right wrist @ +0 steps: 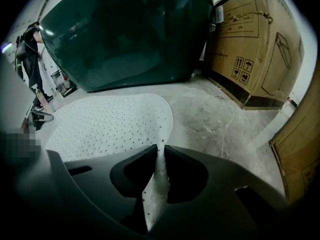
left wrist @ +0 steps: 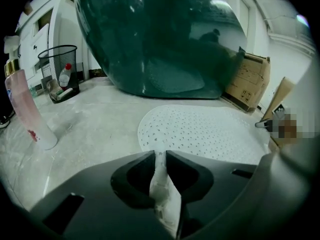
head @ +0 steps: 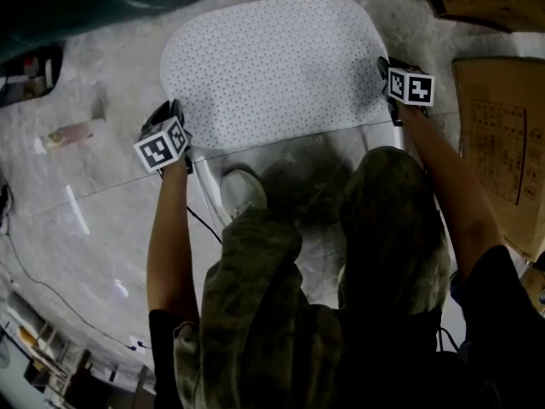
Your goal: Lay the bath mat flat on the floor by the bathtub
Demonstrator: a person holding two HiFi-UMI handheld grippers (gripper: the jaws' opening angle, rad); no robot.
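By bathtub (left wrist: 160, 39): L claw (left wrist: 160, 156), R claw (right wrist: 160, 149) both pinch bath mat (head: 272, 66) corners; uneven release may leave near edge buckled.

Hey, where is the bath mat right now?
In the head view the bath mat lies spread on the floor beside the dark bathtub. Its near corners are pinched by the left gripper and the right gripper.

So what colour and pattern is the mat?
The bath mat is white with small dark dots; head view shows it best.
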